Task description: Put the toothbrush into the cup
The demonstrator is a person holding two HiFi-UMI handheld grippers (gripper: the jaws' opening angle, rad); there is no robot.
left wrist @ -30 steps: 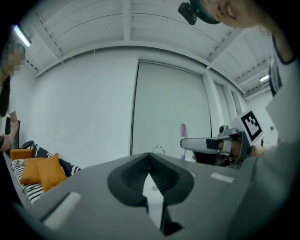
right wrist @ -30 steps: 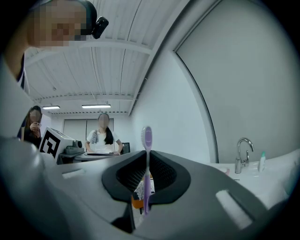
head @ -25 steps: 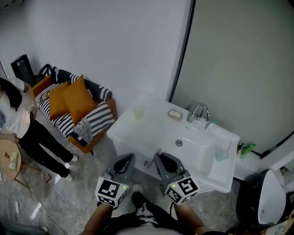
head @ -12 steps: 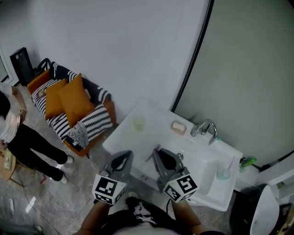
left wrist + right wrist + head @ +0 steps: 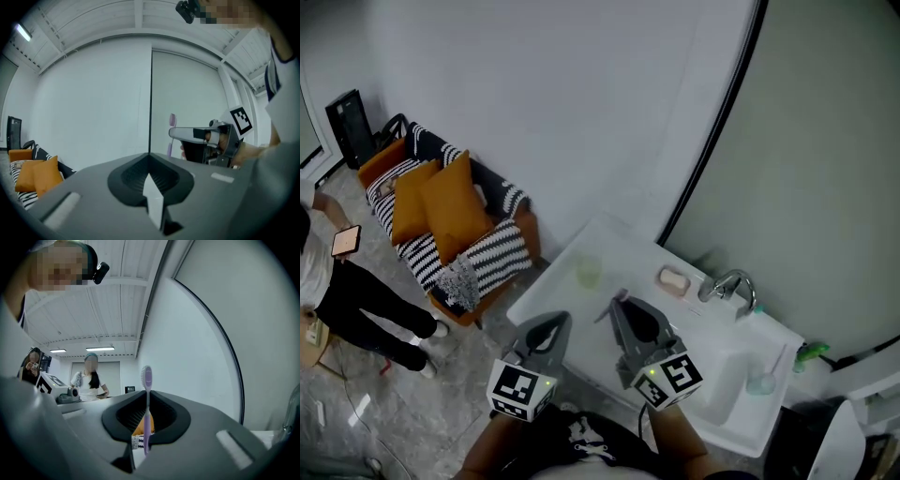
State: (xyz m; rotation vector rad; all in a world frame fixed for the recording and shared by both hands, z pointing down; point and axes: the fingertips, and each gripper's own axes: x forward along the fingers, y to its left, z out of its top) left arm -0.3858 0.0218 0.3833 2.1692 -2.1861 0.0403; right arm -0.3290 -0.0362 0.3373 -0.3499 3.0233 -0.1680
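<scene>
A pale green cup stands on the left part of the white sink counter. My right gripper is shut on a purple toothbrush, which stands upright between the jaws with its head on top. In the left gripper view the same toothbrush shows in the right gripper. My left gripper hovers beside the right one at the counter's front edge; its jaws are shut with nothing in them. Both grippers point level, short of the cup.
On the counter are a soap bar, a faucet over the basin and a second cup at the right. A striped sofa with orange cushions stands to the left, and a person beside it.
Both grippers have come closer to the sink counter and now overlap its front edge. The sofa and the person have slid left in the head view. The toothbrush stays gripped.
</scene>
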